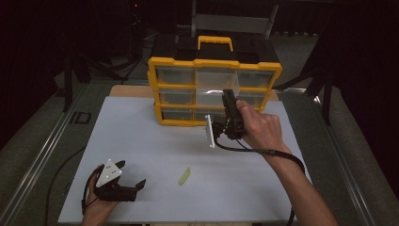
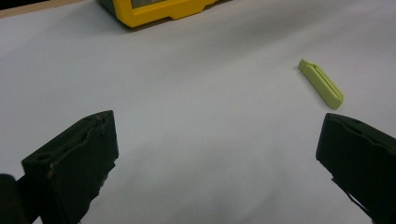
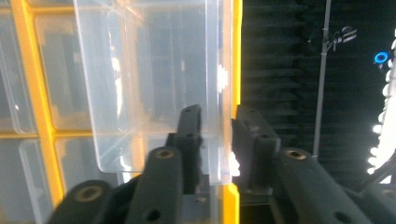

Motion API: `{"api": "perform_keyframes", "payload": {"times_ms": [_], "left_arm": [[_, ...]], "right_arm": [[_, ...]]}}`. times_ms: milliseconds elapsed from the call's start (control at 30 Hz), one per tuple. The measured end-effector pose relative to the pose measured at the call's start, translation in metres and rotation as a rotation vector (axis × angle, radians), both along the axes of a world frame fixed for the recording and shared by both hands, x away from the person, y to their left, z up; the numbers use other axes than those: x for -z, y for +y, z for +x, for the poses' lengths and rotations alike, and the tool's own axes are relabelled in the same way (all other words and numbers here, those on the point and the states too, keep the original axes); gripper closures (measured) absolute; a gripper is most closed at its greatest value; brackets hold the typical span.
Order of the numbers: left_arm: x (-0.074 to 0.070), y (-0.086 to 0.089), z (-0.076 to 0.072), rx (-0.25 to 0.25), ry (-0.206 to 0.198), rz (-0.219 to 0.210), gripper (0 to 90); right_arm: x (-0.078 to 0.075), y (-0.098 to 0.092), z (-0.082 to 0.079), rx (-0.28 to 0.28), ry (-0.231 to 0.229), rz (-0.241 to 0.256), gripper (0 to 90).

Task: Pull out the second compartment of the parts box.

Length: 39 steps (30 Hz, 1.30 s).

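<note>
At frame centre, the right gripper pinches the clear drawer front wall in the yellow organizer. Lower left, the left gripper rests with jaws wide near the green clip.

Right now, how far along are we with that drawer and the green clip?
Done: the clear drawer in the middle of the yellow organizer sits pulled out past its neighbours.
In hand: the right gripper is closed on the drawer's front wall.
Left: the green clip lies untouched on the white table, ahead of the open left gripper. It likely goes into the drawer next.
</note>
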<state>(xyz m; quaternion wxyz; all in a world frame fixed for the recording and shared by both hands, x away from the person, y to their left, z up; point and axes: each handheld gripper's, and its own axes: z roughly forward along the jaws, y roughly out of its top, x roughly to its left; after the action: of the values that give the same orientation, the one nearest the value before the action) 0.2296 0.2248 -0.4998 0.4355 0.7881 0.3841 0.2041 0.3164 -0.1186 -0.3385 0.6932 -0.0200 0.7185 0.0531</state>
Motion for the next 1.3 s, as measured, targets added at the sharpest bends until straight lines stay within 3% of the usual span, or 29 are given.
{"api": "perform_keyframes", "payload": {"times_ms": [100, 400, 600, 733, 967, 1233, 1300], "left_arm": [[0.0, -0.001, 0.0, 0.001, 0.0, -0.001, 0.0], [0.001, -0.001, 0.002, 0.001, 0.005, -0.002, 0.0], [0.001, -0.001, 0.002, -0.001, 0.005, -0.003, 0.1], [0.0, 0.0, 0.001, -0.001, 0.003, -0.003, 0.1], [0.0, 0.001, 0.001, -0.003, -0.001, -0.003, 0.1], [0.0, 0.0, 0.001, -0.003, 0.001, -0.003, 0.0], [0.0, 0.0, 0.002, -0.003, 0.002, -0.003, 0.1]], "right_arm": [[0.001, -0.003, -0.001, -0.003, 0.018, 0.049, 59.0], [0.014, -0.009, -0.006, -0.006, -0.014, 0.173, 33.7], [0.024, -0.01, -0.01, -0.014, -0.021, 0.213, 25.0], [0.028, -0.01, -0.013, -0.025, -0.005, 0.286, 20.5], [0.038, -0.014, -0.019, -0.046, 0.065, 0.416, 19.5], [0.049, -0.027, -0.02, -0.057, 0.196, 0.592, 18.4], [0.05, -0.029, -0.02, -0.058, 0.213, 0.611, 18.3]]}}
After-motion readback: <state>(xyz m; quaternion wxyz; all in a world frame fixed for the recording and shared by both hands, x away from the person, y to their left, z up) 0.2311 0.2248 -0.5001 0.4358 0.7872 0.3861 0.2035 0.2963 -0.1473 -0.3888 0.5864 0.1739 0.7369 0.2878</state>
